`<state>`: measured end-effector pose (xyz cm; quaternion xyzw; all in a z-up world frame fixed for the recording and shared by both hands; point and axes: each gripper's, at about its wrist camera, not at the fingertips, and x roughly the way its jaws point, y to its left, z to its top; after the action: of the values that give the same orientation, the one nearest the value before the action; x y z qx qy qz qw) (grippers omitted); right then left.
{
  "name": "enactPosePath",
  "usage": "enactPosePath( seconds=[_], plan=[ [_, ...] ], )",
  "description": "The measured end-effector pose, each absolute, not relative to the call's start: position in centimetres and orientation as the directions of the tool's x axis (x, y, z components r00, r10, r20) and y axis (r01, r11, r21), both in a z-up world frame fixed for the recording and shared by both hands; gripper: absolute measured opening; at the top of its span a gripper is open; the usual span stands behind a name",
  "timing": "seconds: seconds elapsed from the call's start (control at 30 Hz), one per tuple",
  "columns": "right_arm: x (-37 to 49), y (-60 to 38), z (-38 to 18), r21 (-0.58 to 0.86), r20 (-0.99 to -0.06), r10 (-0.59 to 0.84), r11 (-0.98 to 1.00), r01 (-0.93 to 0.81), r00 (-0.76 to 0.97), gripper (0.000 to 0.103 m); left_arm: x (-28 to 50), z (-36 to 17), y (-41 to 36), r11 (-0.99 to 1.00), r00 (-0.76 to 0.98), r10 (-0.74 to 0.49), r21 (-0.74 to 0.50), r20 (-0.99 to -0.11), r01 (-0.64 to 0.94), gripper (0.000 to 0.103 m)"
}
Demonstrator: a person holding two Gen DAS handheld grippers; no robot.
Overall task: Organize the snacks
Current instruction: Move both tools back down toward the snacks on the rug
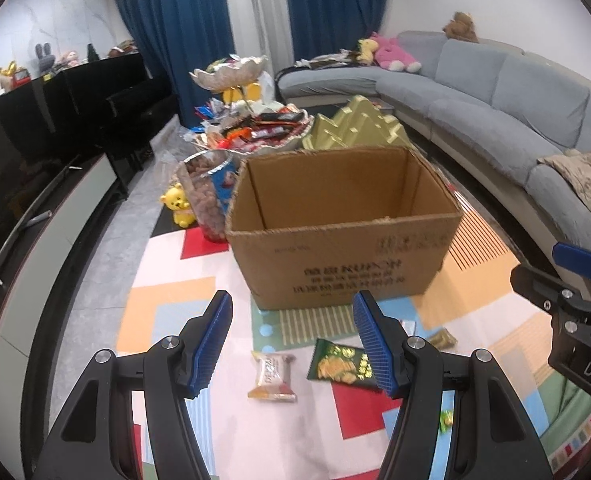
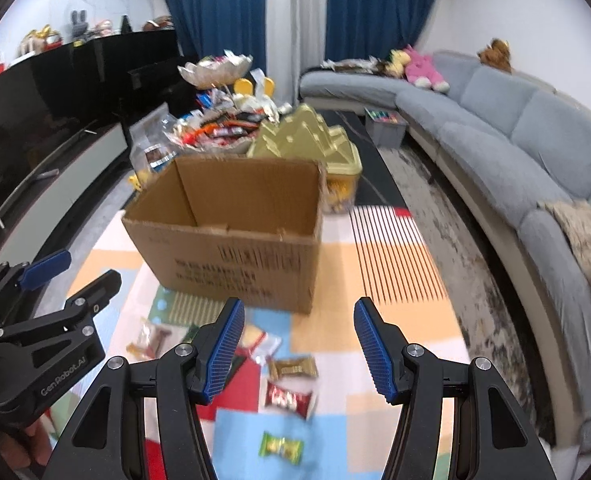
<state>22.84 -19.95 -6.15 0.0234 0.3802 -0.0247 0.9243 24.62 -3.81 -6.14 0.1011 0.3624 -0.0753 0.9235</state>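
Note:
An open cardboard box [image 1: 343,248] stands on a colourful play mat; it also shows in the right wrist view [image 2: 231,252]. My left gripper [image 1: 293,344] is open and empty above loose snacks: a pale wrapped cake [image 1: 272,376] and a green chip packet [image 1: 341,364]. My right gripper [image 2: 297,346] is open and empty above a gold wrapped snack [image 2: 293,367], a red packet [image 2: 289,396] and a green candy [image 2: 281,446]. A pale packet [image 2: 151,340] lies further left. The right gripper shows at the right edge of the left view [image 1: 575,280].
A tiered stand piled with snacks [image 1: 251,128], a gold lidded container [image 1: 359,128], a jar of nuts [image 1: 203,184] and a yellow bear toy [image 1: 179,204] stand behind the box. A grey sofa [image 1: 495,96] curves along the right. A black TV cabinet [image 1: 55,120] runs along the left.

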Motion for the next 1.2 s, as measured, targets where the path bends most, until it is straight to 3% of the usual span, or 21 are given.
enactPosePath(
  seconds=[0.4, 0.43, 0.5, 0.63, 1.2],
  plan=[
    [20.3, -19.8, -9.7, 0.035, -0.779, -0.064, 0.989, 0.146, 0.623, 0.059, 24.3, -8.6, -4.8, 0.937, 0.673, -0.119, 0.142, -0.730, 0.320, 0.074],
    [20.2, -19.7, -9.9, 0.033, -0.784, -0.070, 0.987, 0.154, 0.617, 0.060, 24.3, -8.8, -4.8, 0.935, 0.669, -0.121, 0.141, -0.734, 0.324, 0.076],
    [19.9, -19.4, -10.3, 0.019, -0.787, -0.092, 0.985, 0.173, 0.610, 0.075, 24.6, -9.3, -4.8, 0.931, 0.657, -0.122, 0.143, -0.744, 0.336, 0.080],
    [19.8, -19.1, -11.1, -0.002, -0.795, -0.113, 0.983, 0.183, 0.596, 0.078, 25.1, -10.3, -4.5, 0.927, 0.640, -0.119, 0.147, -0.759, 0.346, 0.088],
    [20.5, -19.4, -16.0, 0.032, -0.865, -0.083, 0.975, 0.220, 0.494, 0.078, 26.7, -15.6, -5.9, 0.903, 0.548, -0.138, 0.122, -0.825, 0.411, 0.088]
  ],
)
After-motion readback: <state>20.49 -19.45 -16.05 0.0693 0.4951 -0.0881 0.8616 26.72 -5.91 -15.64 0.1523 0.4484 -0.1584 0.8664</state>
